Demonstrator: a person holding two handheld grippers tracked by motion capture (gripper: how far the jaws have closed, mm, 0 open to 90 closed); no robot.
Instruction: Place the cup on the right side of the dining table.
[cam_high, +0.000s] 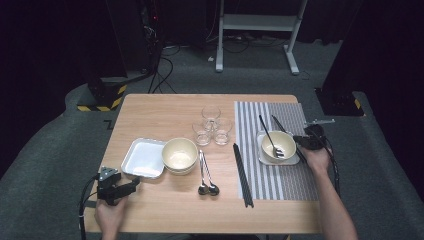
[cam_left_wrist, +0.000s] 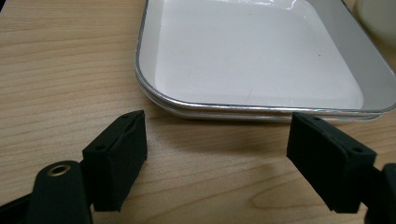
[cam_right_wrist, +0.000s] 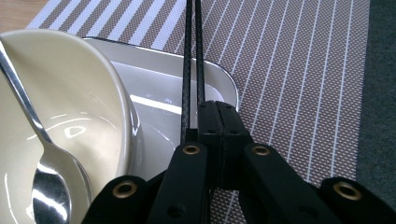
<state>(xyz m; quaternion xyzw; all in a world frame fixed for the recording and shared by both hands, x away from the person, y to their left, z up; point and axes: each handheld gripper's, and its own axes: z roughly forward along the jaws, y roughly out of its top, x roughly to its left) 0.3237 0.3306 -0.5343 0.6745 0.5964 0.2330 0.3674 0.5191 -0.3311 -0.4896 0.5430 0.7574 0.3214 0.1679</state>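
1. Right gripper view puts our right gripper (cam_right_wrist: 217, 112) with its jaws pressed together on a pair of black chopsticks (cam_right_wrist: 193, 56), which run away from us over the striped mat (cam_right_wrist: 299, 70).
2. We see those chopsticks (cam_high: 285, 131) lying just beside the cream bowl (cam_high: 278, 145), by the right edge of the square plate (cam_right_wrist: 187, 93) under it.
3. A spoon (cam_right_wrist: 28, 116) rests inside that bowl.
4. Our left gripper (cam_left_wrist: 217, 149) stands wide, with nothing between its jaws, low over the wooden table (cam_left_wrist: 56, 70).
5. Just ahead of it lies a white tray (cam_left_wrist: 261, 60), apart from both jaws.
6. Farther along the table we see a second bowl (cam_high: 179, 155), two spoons (cam_high: 206, 175), three glasses (cam_high: 212, 127) and another pair of chopsticks (cam_high: 243, 175).
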